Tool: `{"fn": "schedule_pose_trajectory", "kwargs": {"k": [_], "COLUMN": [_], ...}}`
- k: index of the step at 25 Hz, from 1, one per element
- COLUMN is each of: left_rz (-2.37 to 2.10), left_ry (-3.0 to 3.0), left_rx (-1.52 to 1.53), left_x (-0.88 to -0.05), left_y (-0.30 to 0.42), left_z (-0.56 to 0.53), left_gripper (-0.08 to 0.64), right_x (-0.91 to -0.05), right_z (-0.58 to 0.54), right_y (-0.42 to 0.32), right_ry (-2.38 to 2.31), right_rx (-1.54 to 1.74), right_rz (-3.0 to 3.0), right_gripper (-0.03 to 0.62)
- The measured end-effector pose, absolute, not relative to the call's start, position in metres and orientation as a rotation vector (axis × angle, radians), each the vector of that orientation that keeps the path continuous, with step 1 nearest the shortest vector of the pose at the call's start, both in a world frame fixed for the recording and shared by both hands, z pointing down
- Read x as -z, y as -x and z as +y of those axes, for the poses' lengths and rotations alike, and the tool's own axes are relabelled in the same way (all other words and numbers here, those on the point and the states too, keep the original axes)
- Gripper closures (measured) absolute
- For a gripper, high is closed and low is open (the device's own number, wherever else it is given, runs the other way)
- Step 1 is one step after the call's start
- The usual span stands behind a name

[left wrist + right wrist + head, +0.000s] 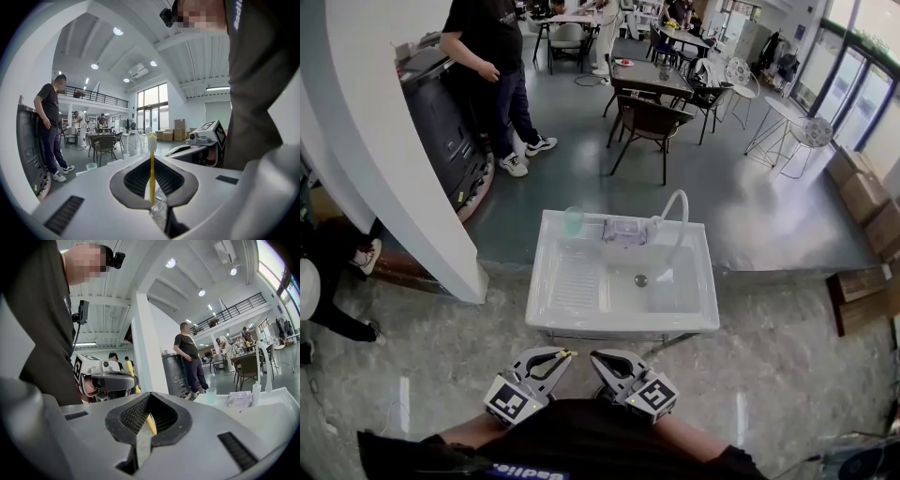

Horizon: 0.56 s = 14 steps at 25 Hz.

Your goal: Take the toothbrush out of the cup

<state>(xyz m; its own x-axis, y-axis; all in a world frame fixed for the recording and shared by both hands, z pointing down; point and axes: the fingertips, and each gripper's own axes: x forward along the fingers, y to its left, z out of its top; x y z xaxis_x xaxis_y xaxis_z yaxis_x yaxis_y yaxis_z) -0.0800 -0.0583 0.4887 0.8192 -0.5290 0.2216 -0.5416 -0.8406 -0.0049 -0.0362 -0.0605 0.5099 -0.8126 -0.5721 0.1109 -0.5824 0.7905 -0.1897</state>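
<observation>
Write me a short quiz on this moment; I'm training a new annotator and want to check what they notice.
1. True or false: the toothbrush stands in the cup.
2. What holds the toothbrush? A. the left gripper B. a bystander's hand C. a chair seat
3. Fill in: the cup stands on the far rim, toward the left, of the white ____.

Key: 1 false, since the toothbrush is already out and the cup is far from it; 2 A; 3 sink.
</observation>
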Motion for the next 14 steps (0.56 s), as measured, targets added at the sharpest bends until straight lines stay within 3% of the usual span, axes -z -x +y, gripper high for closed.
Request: {"fn": "schedule_pose_trajectory", "kwargs": {"k": [14], "left_rz": [-0.849], "left_ry": [-2.954], "left_rx": [-0.342], "left_x": [-0.4867], "left_y": [0.0785], "left_z": [-0.055], "left_gripper": [0.531], "right_x": [-0.51], "right_z": [-0.0578], "right_y": [0.0359], "right_ry": [-0.949], "right_rx": [-0.335], "right_rz": [-2.928], "right_gripper": [0.58]}}
